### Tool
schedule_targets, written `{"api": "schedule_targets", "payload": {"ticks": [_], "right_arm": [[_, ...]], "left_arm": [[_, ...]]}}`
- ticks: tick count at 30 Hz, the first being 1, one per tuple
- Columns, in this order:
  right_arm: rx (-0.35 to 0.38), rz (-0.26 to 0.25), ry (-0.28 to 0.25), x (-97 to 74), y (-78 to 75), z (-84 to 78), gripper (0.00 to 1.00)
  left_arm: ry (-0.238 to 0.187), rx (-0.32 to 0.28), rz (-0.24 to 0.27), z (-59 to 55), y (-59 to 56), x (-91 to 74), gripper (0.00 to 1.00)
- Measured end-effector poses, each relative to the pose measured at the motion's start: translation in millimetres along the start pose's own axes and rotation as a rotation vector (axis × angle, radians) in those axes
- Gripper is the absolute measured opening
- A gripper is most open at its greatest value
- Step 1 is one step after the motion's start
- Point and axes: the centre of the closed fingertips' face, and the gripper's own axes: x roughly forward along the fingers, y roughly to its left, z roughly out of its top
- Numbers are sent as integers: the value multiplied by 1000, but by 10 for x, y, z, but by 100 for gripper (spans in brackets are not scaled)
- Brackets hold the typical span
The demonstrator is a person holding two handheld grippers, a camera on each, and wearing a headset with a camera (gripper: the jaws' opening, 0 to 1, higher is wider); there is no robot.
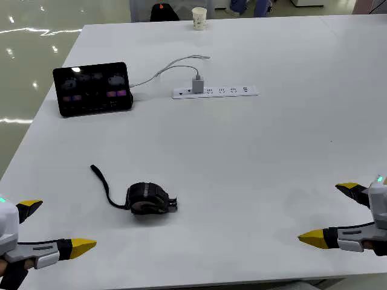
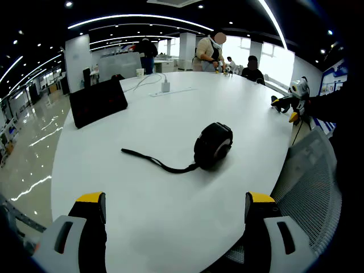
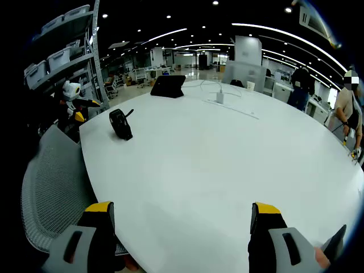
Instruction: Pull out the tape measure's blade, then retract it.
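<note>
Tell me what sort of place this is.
Probably a large open-plan lab or workshop hall: a big white worktable, racks of storage bins, ceiling strip lights and other people standing beyond the table.

Table (image 1: 254,157): white top, smooth, low sheen, soft glare from the ceiling lights.
Tape measure (image 1: 148,199): black case, matt; too small to tell plastic from rubber. Paler, shinier panel on one face.
Strap (image 1: 103,184): thin, black, dull, limp.
Tablet (image 1: 92,89): glossy dark screen that catches reflections.
Power strip (image 1: 224,91): smooth white plastic.
Paper cup (image 1: 199,17): matt paper, printed.
Floor (image 1: 24,54): highly polished, with mirror-like streaks of light.
Left gripper (image 1: 63,223), right gripper (image 1: 319,212): smooth white-grey plastic bodies, black jaws with matt yellow tips.
Chair back (image 2: 313,182): grey open-weave mesh.
</note>
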Motion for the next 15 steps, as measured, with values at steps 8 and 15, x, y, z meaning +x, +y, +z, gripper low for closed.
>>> {"api": "schedule_targets", "payload": {"ticks": [8,15], "right_arm": [[-7,-5,0,-3,-3,-1,99],[-24,-9,-9,-1,-4,1,99]], "left_arm": [[-3,-3,-2,8,-10,2,99],[9,-2,0,-19,4,2,99]]}}
